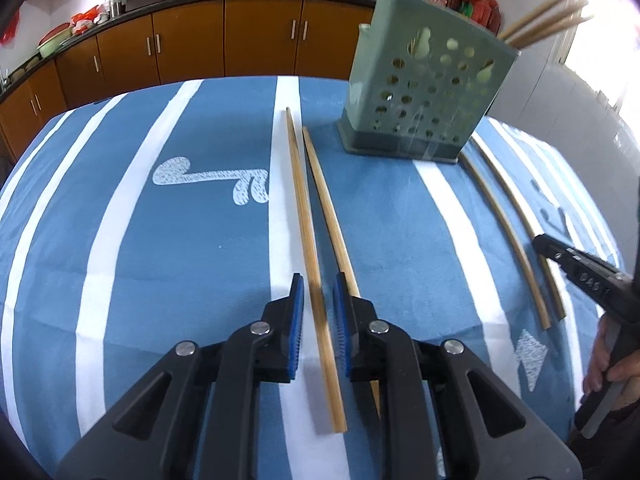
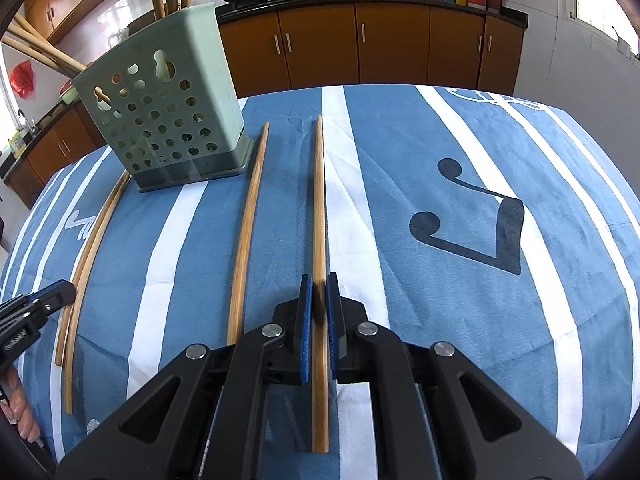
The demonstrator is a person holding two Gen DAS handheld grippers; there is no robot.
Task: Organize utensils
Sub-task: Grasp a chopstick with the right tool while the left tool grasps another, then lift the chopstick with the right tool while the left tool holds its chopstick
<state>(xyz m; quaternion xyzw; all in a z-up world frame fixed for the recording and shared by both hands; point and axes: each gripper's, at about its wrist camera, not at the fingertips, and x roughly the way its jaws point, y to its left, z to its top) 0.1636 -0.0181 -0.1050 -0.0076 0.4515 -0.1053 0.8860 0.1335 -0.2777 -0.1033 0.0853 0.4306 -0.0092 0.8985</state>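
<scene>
A green perforated utensil holder [image 1: 424,80] stands on the blue striped cloth and holds several bamboo chopsticks; it also shows in the right wrist view [image 2: 168,120]. My left gripper [image 1: 319,292] is open, its blue pads either side of one chopstick [image 1: 304,216], with a second chopstick [image 1: 328,212] just right of it. My right gripper [image 2: 319,296] is shut on a chopstick [image 2: 319,200] that lies along the cloth. Another chopstick [image 2: 248,232] lies to its left. The right gripper's finger [image 1: 576,264] shows by two chopsticks [image 1: 504,228].
The table is covered by a blue cloth with white stripes [image 2: 460,280]. Brown kitchen cabinets [image 2: 360,40] with a black counter and woks stand behind the table. A hand [image 1: 612,364] holds the right gripper at the view's right edge.
</scene>
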